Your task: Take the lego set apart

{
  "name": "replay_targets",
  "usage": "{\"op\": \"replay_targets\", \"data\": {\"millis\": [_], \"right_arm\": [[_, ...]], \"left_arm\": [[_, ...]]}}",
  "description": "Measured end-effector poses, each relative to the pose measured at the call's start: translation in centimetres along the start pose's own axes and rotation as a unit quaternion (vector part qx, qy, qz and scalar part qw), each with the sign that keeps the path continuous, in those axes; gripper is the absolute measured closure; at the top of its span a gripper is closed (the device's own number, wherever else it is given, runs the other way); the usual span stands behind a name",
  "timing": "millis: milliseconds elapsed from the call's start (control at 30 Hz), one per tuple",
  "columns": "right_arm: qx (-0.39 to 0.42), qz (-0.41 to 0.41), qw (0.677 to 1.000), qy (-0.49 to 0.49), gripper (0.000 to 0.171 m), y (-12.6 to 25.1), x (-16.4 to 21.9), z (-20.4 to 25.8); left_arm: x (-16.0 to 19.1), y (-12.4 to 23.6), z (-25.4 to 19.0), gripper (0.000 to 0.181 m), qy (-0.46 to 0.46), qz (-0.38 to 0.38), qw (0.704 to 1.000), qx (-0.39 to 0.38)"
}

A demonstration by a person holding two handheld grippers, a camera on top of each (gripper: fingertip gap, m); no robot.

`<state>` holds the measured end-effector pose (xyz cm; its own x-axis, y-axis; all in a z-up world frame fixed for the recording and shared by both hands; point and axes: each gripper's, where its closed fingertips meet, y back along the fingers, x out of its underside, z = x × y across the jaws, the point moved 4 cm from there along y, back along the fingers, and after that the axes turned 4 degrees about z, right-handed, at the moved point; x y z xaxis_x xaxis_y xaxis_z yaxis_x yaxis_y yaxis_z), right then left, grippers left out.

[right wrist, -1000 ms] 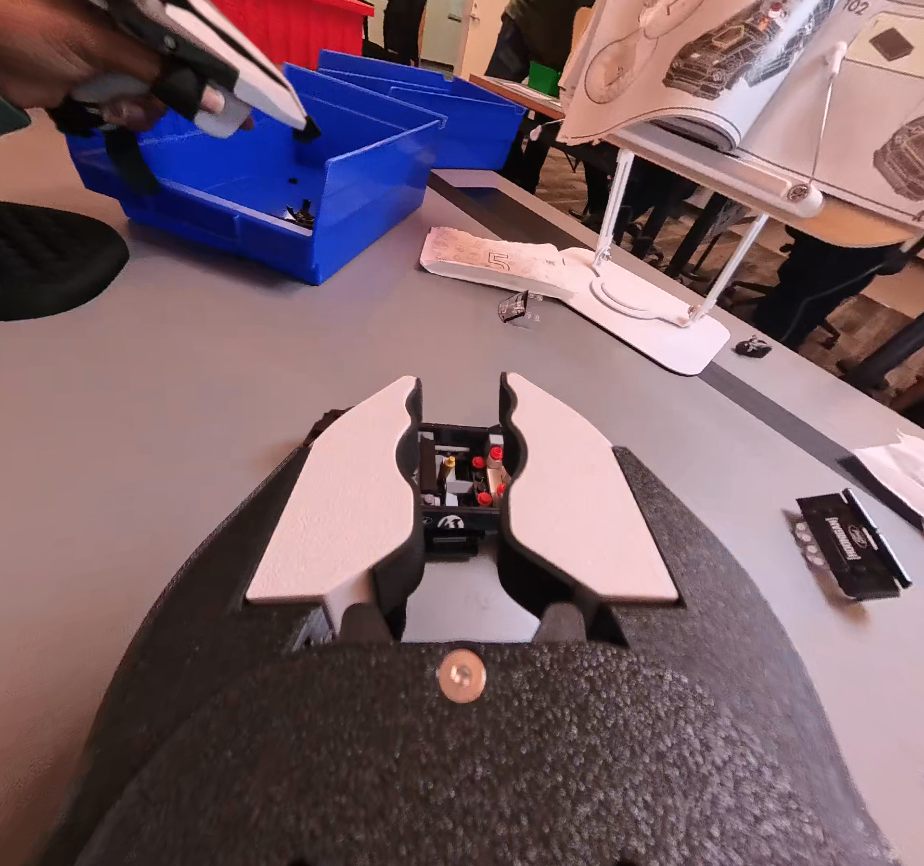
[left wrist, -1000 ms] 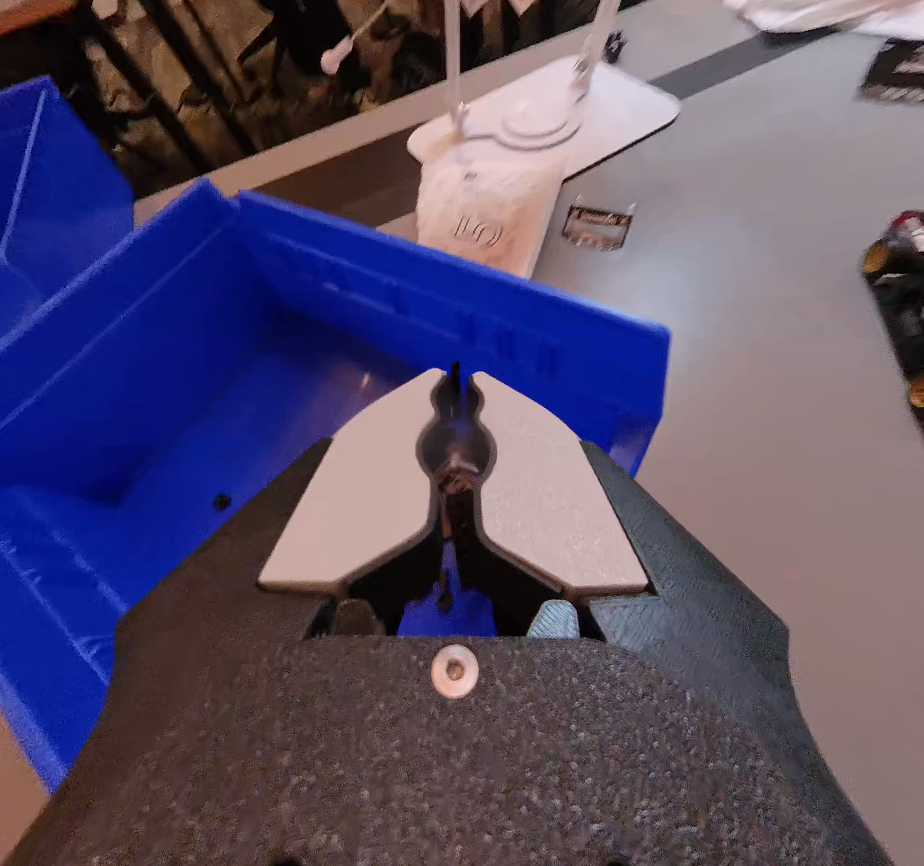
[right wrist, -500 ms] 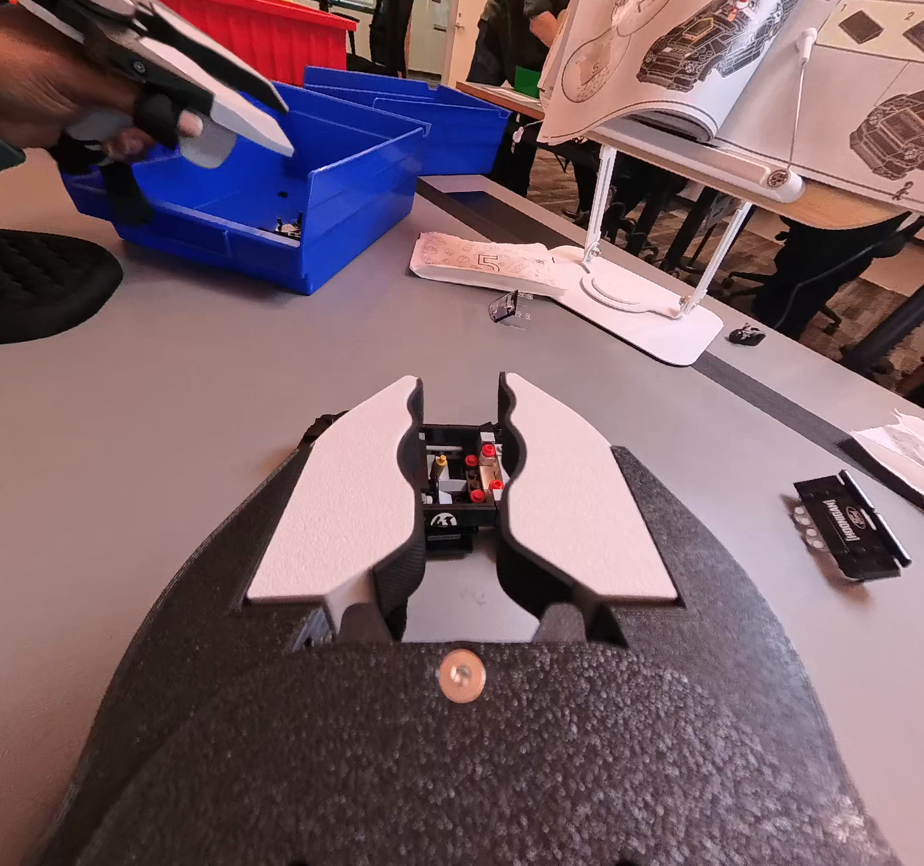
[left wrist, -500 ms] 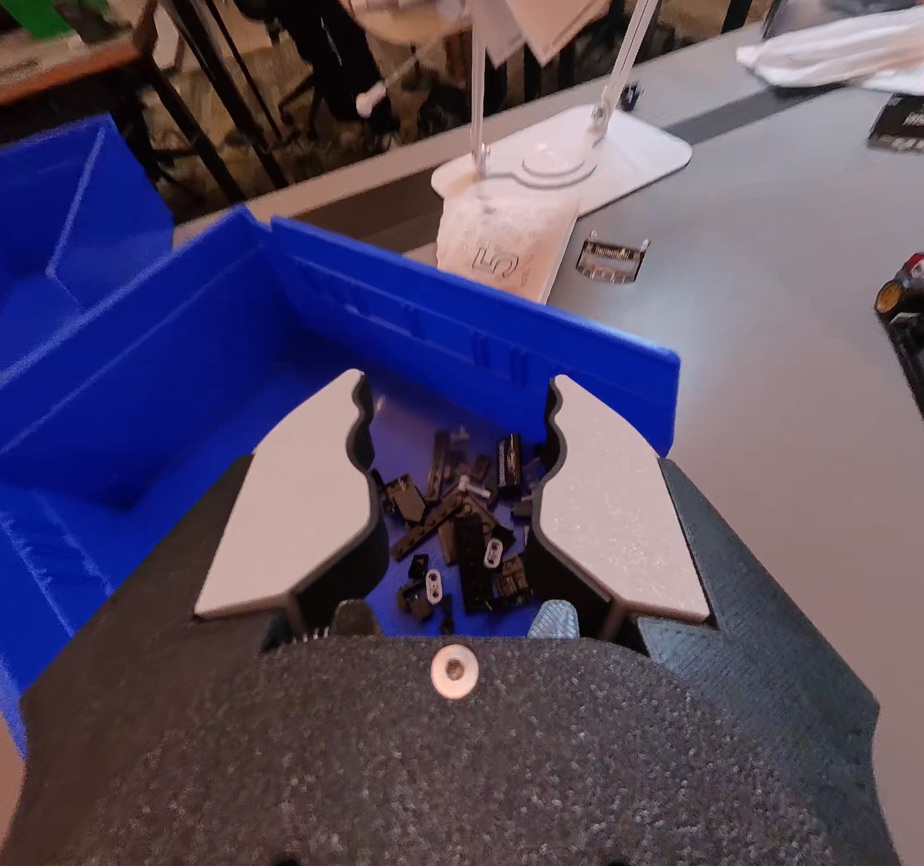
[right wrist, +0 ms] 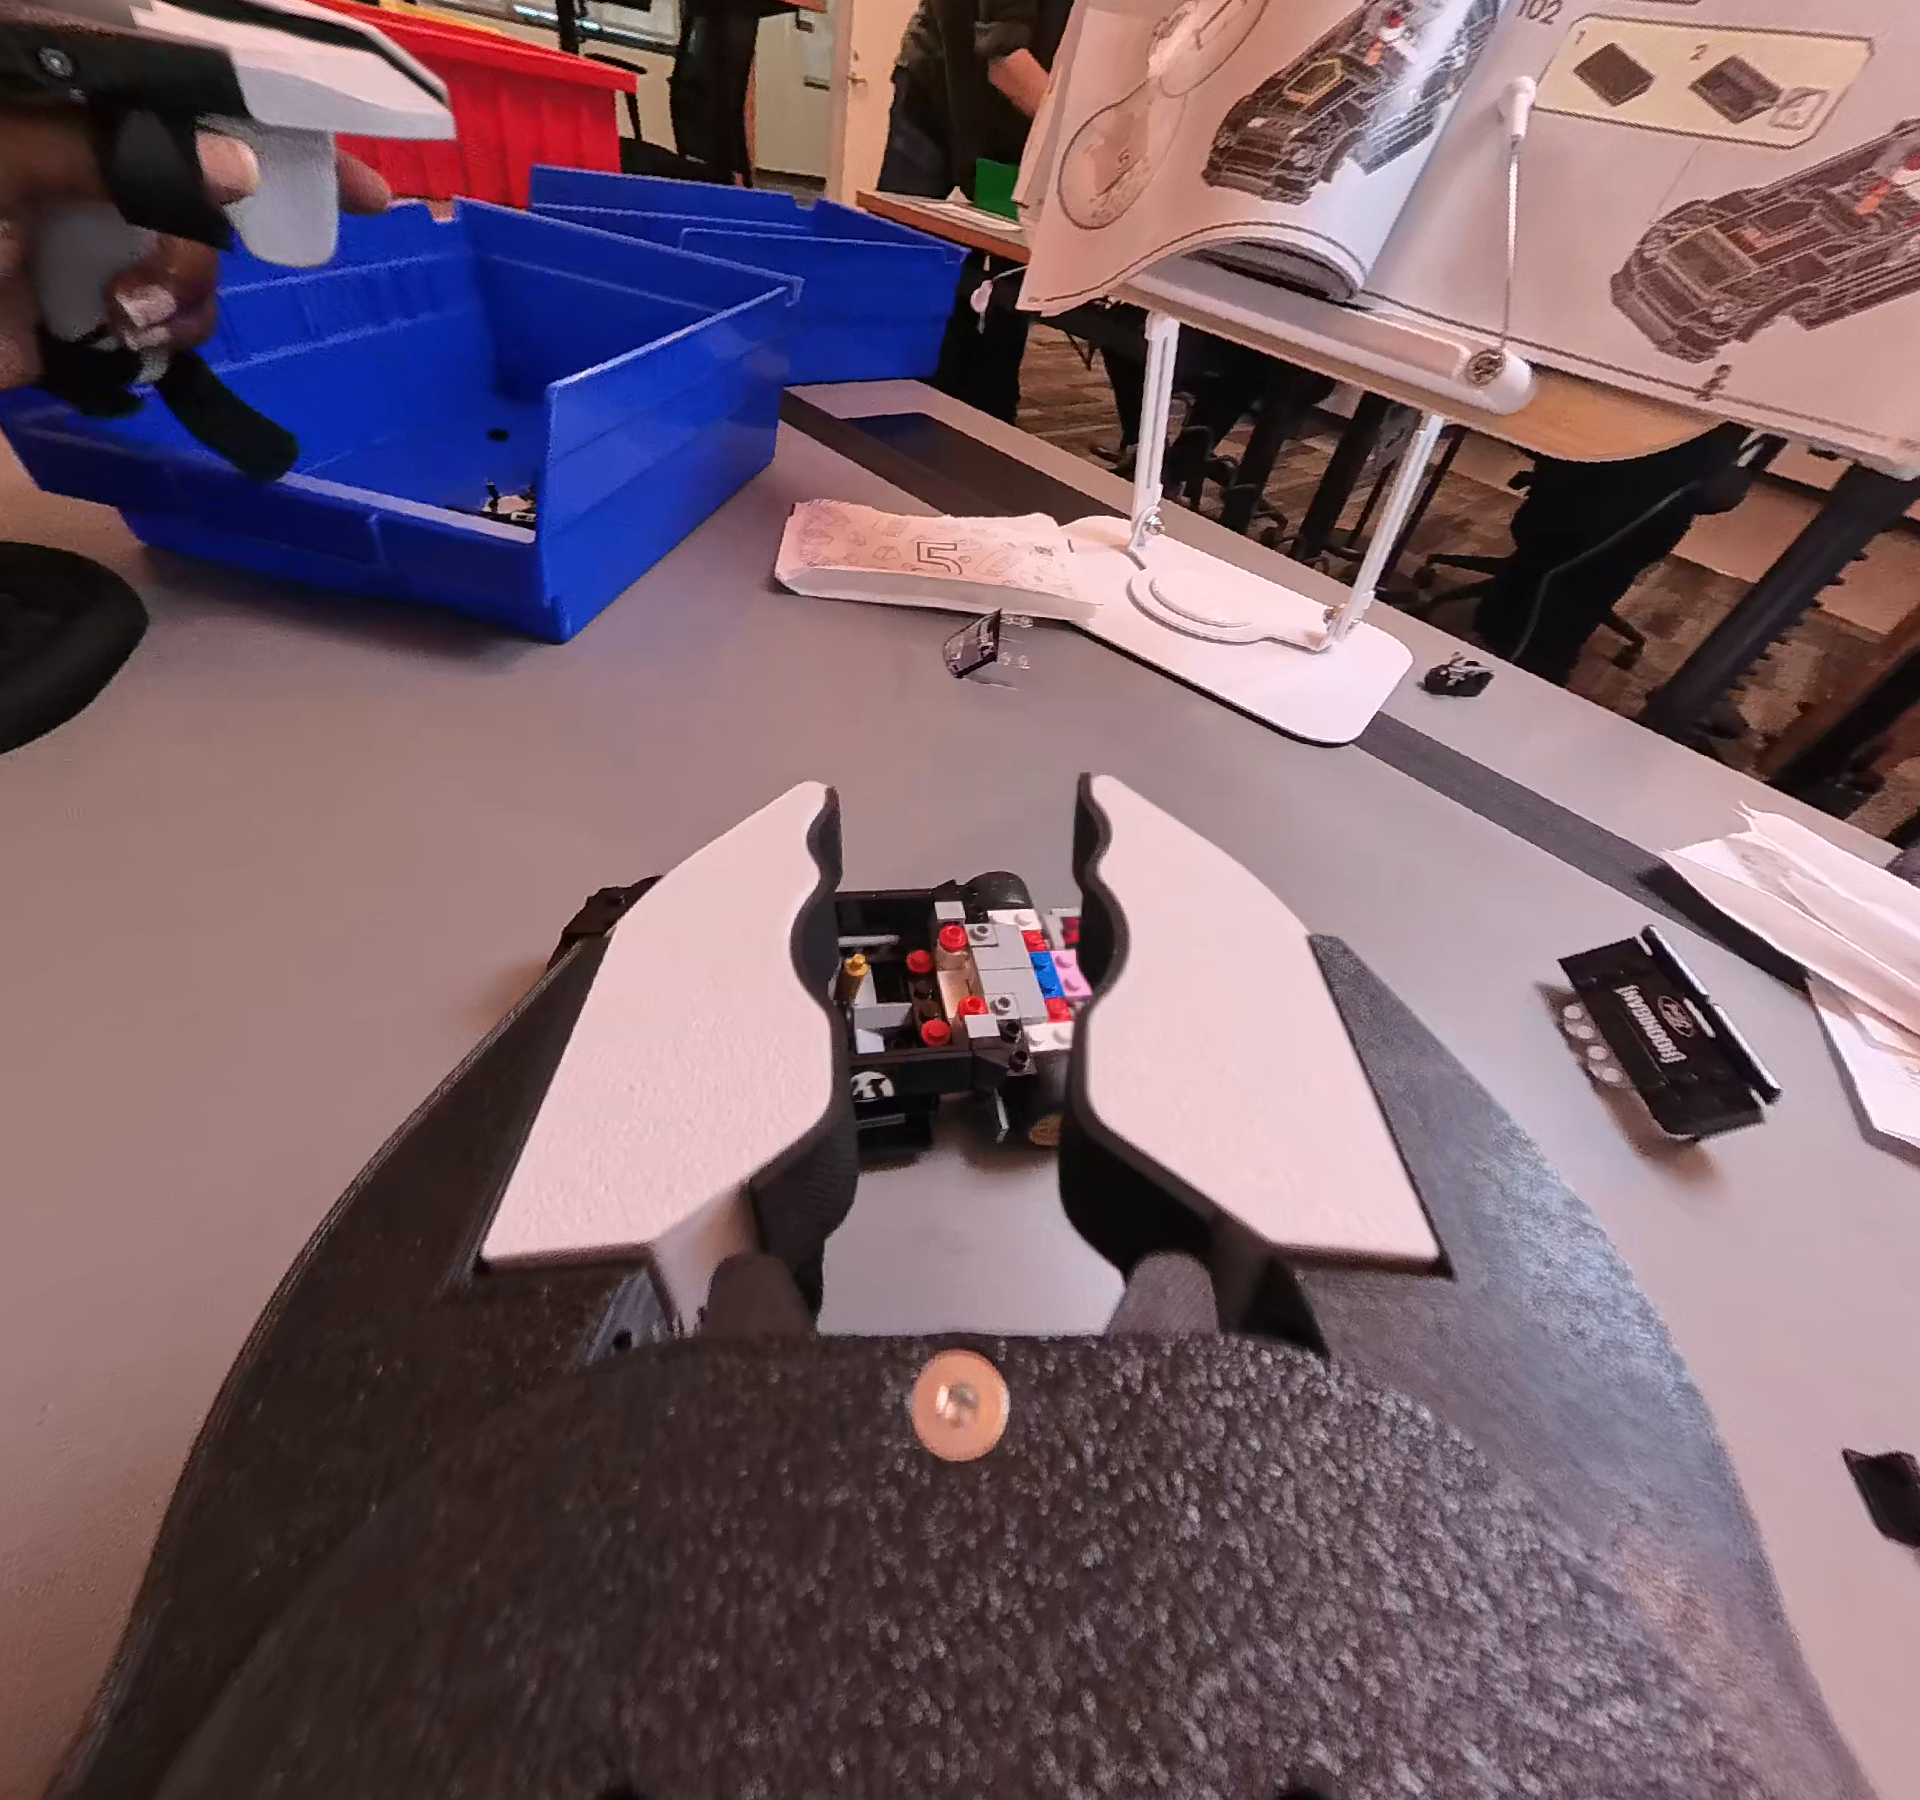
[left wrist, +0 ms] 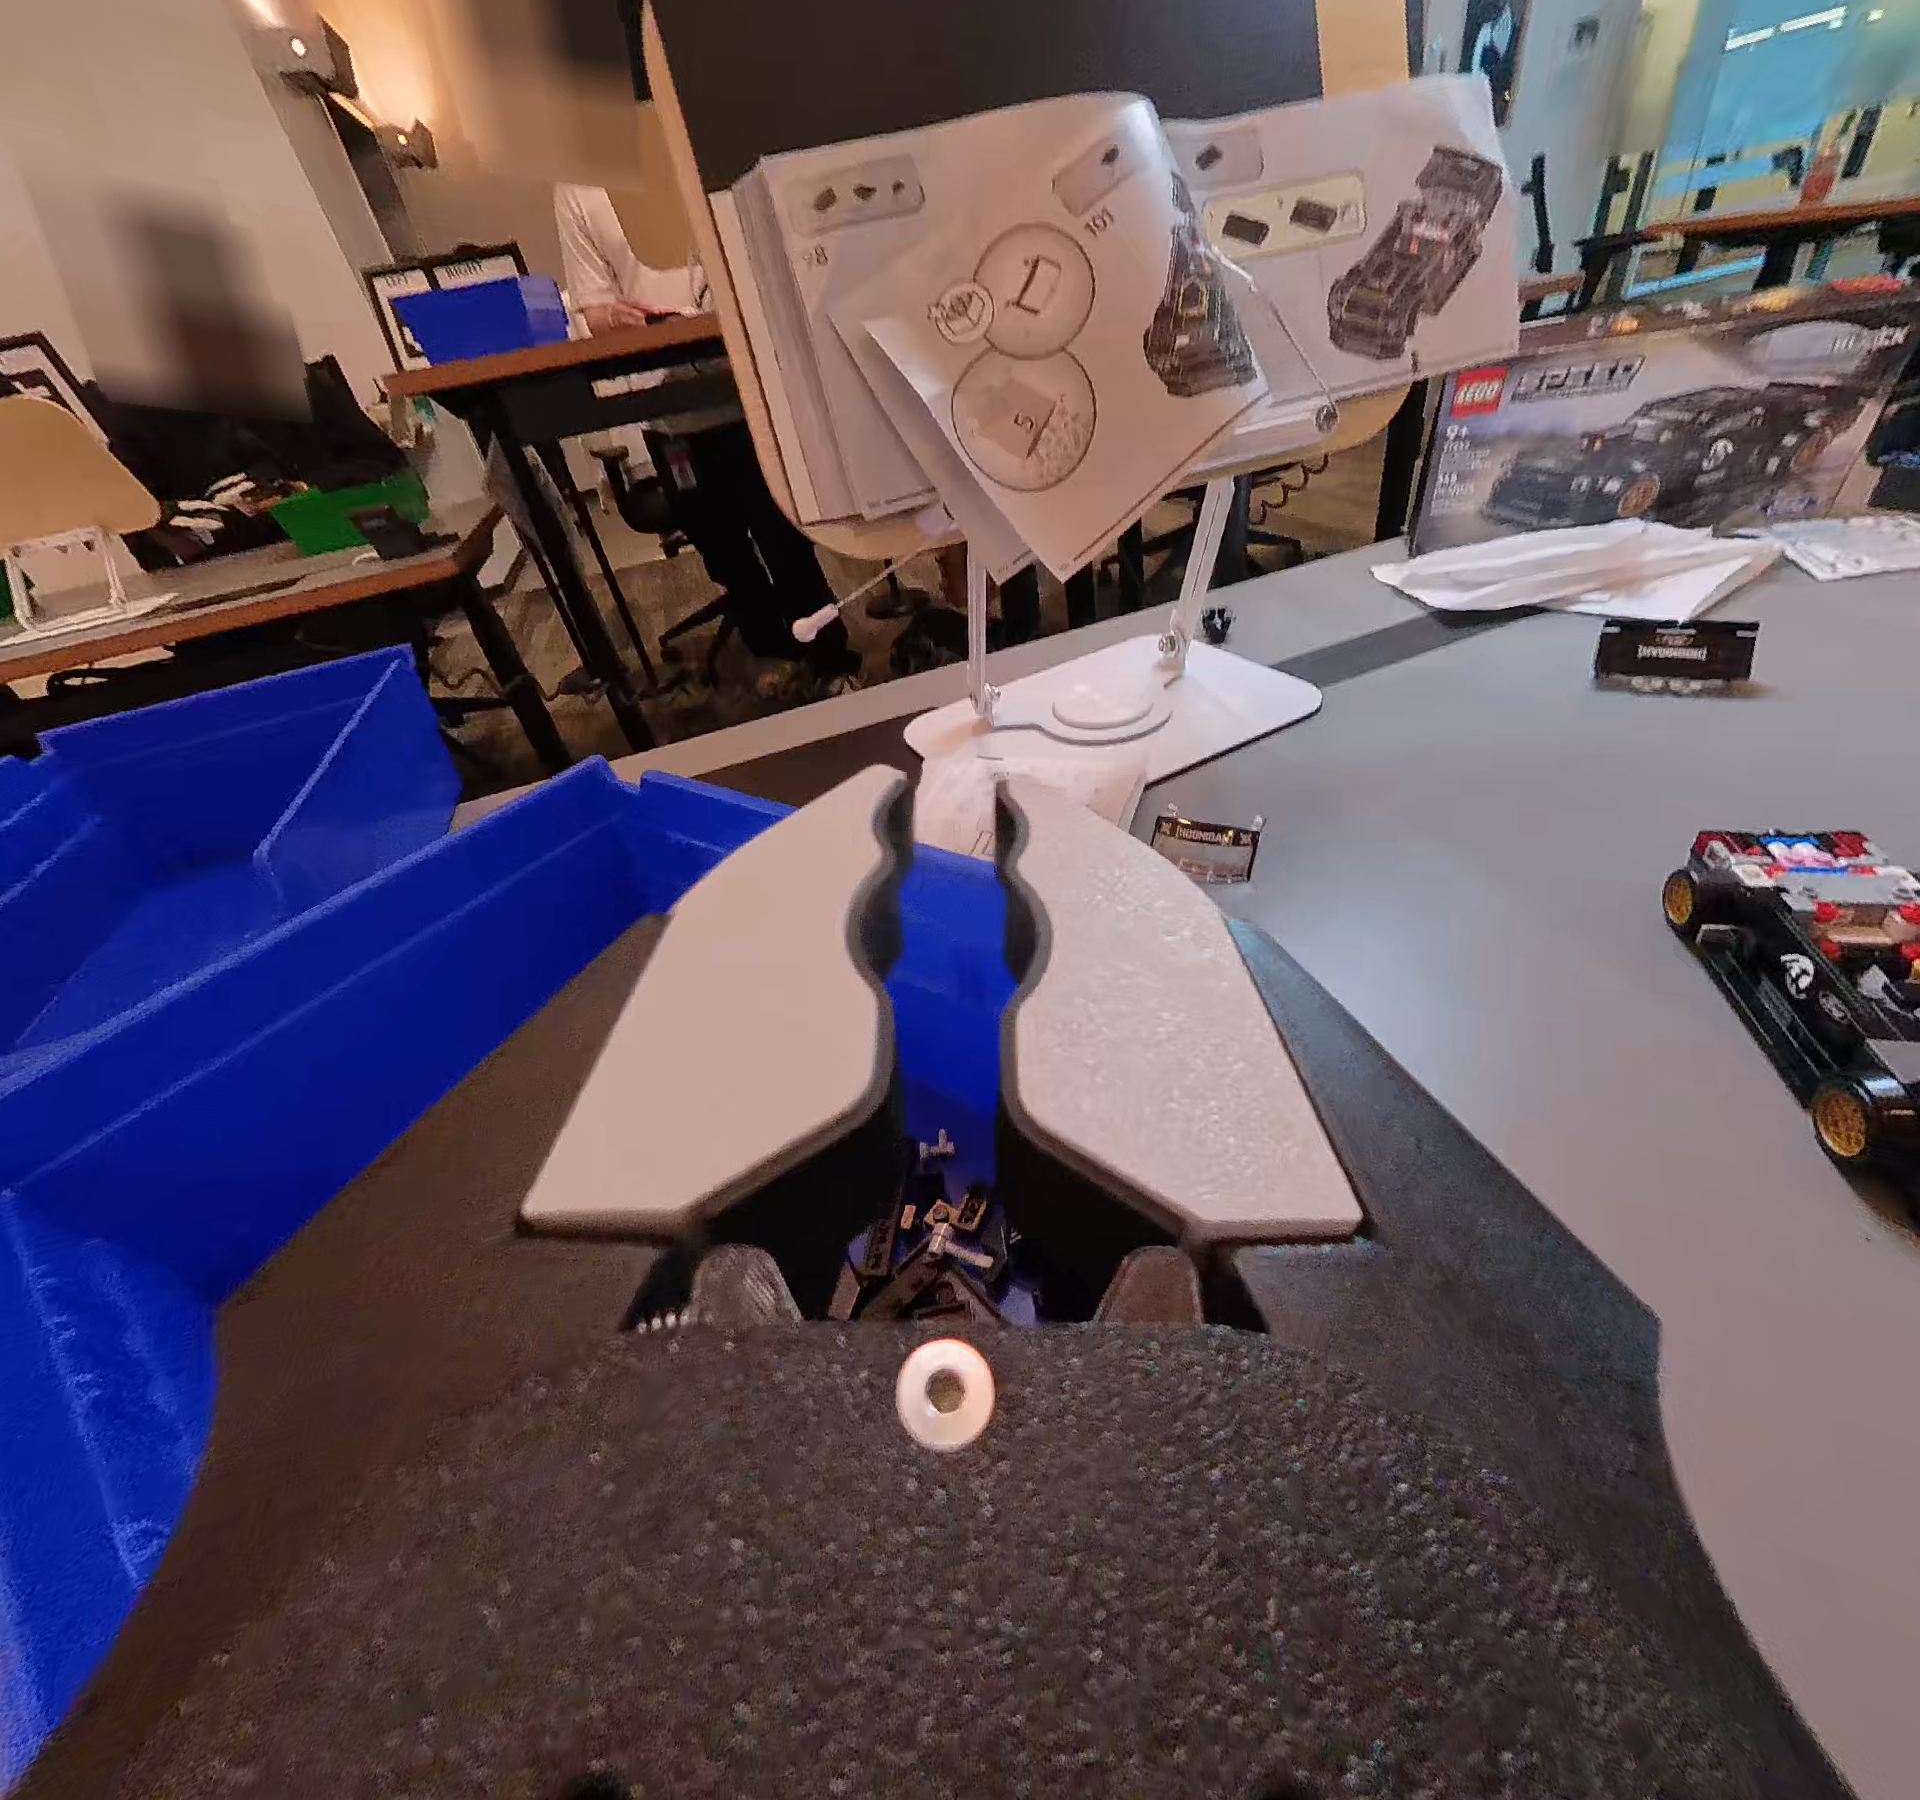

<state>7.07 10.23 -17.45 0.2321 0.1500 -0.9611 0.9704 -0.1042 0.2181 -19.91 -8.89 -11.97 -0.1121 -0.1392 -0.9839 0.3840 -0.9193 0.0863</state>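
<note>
The partly stripped black lego car (right wrist: pixel 956 992) rests on the grey table (right wrist: pixel 416 867), with coloured studs showing. My right gripper (right wrist: pixel 956 789) is open, with one finger on each side of the car. The car also shows in the left wrist view (left wrist: pixel 1808 961) at the far right. My left gripper (left wrist: pixel 951 794) hovers over the blue bin (left wrist: pixel 260 1023); its jaws stand a narrow gap apart and hold nothing. Loose black pieces (left wrist: pixel 935 1251) lie in the bin below it. The right wrist view shows the left gripper (right wrist: pixel 416 103) above the bin (right wrist: pixel 665 462), held by a hand.
An instruction booklet (left wrist: pixel 1039 316) sits on a white stand (left wrist: pixel 1122 711) at the back. A paper bag (right wrist: pixel 935 561), a small clear piece (right wrist: pixel 977 644) and a black plate (right wrist: pixel 1662 1044) lie on the table. More blue bins (left wrist: pixel 208 763), a lego box (left wrist: pixel 1662 441) and a black pad (right wrist: pixel 52 638) stand around. One gripper's finger ends stand about 30 cm off the other's. To reach the black plate (right wrist: pixel 1662 1044) in a straight line is about 25 cm for my right fingers, about 50 cm for my left. Look for it in the left wrist view (left wrist: pixel 1689 652) too.
The left gripper let a small black piece go into the bin, opened wide, then narrowed and tilted up. The right gripper's jaws have spread wider around the car.
</note>
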Motion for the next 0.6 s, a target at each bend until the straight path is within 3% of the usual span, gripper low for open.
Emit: {"op": "replay_targets", "data": {"millis": [67, 200, 300, 333, 600], "right_arm": [[0.006, -0.002, 1.0, -0.005, 0.126, 0.1, 0.0, -0.3], [0.009, -0.004, 1.0, -0.008, 0.131, 0.1, 0.1, -0.5], [0.0, -0.003, 1.0, 0.0, 0.167, 0.2, 0.2, -0.2], [0.002, -0.004, 1.0, 0.004, 0.171, 0.2, 0.3, -0.2], [0.004, 0.012, 1.0, 0.001, 0.171, -0.2, 1.1, -0.6]], "left_arm": [[-0.1, 0.3, 0.1, 0.181, -0.001, -0.012, 1.0, -0.008], [-0.1, 0.3, -0.7, 0.181, -0.007, -0.024, 1.0, 0.007], [0.1, 0.1, -1.7, 0.181, -0.024, -0.019, 0.999, 0.02], [0.2, 0.0, -2.1, 0.181, -0.032, -0.016, 0.999, 0.022], [1.4, -0.9, -4.8, 0.181, -0.097, 0.007, 0.994, 0.051]]}}
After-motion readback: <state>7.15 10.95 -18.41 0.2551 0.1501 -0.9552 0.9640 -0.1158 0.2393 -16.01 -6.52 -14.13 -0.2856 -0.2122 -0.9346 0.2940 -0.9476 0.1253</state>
